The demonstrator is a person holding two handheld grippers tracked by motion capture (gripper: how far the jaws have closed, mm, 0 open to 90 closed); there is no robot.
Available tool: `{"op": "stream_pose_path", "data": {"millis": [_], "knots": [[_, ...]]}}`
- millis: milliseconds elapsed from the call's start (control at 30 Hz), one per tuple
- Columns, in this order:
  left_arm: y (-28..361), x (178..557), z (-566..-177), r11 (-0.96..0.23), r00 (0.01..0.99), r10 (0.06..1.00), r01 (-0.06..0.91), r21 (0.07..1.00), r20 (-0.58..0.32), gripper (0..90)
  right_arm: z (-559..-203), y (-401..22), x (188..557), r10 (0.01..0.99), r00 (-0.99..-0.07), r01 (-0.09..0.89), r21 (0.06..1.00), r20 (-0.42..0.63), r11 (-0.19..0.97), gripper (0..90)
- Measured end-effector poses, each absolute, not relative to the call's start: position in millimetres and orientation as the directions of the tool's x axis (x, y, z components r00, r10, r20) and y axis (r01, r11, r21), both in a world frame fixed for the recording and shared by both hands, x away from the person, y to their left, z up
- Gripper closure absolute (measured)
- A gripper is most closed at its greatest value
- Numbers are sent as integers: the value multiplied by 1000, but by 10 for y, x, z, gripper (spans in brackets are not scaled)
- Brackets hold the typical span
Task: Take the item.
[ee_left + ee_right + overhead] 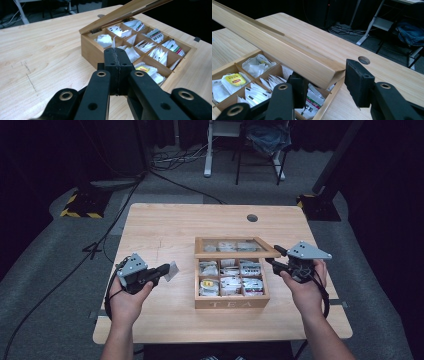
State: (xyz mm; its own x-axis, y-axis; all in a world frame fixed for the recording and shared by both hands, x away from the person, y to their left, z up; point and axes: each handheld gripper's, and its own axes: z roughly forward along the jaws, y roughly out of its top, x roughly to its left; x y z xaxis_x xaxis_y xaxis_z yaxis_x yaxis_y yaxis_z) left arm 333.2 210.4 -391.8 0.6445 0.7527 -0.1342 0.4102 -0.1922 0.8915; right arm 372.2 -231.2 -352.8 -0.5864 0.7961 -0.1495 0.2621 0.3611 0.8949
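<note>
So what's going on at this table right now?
A person works a wooden tea box with a gripper in each hand. The right gripper is clamped on the front corner of the box's glass-paned lid, holding it raised above the compartments of tea bags. The left gripper, to the left of the box, is shut on a small white tea bag, held just above the table.

A dim lab or studio: black curtains point(45, 150), floor cables point(175, 157), hazard-striped stand bases point(82, 205).
</note>
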Motion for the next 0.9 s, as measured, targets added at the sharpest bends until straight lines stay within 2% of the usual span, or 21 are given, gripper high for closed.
{"op": "stream_pose_path", "data": {"millis": [900], "knots": [[2341,3602,-4410,-82,548,799,508,858,-248,894,-3551,-2314,3733,795,-590,271,892,-142,361,544]]}}
